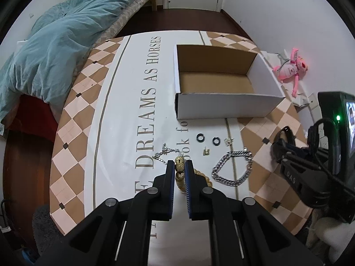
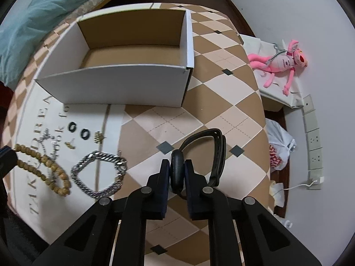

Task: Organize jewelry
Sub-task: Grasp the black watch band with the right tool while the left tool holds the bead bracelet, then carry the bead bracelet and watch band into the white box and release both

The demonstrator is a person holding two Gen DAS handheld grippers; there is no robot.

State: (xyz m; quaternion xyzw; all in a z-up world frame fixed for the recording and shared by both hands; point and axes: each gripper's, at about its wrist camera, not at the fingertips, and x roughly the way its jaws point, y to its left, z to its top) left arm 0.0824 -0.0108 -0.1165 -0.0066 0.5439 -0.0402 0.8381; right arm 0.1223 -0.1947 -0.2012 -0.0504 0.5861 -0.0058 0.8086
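My left gripper (image 1: 179,163) is shut on a tan bead bracelet (image 1: 180,173), which also shows in the right wrist view (image 2: 44,166). My right gripper (image 2: 177,163) is shut on a black watch (image 2: 177,170), whose strap (image 2: 216,153) loops up to the right. An open white cardboard box (image 1: 224,106) stands beyond, empty; it also shows in the right wrist view (image 2: 115,88). On the cloth lie a silver chain bracelet (image 1: 233,168), a thin silver chain (image 1: 162,154), two black rings (image 1: 200,137) (image 1: 215,141) and two small gold pieces (image 1: 206,151) (image 1: 229,141).
The table has a checkered cloth (image 2: 199,102) with lettering. A bed with a teal duvet (image 1: 55,42) is at the left. A pink plush toy (image 2: 281,64), a plastic bag (image 2: 279,150) and wall sockets (image 2: 314,141) are to the right.
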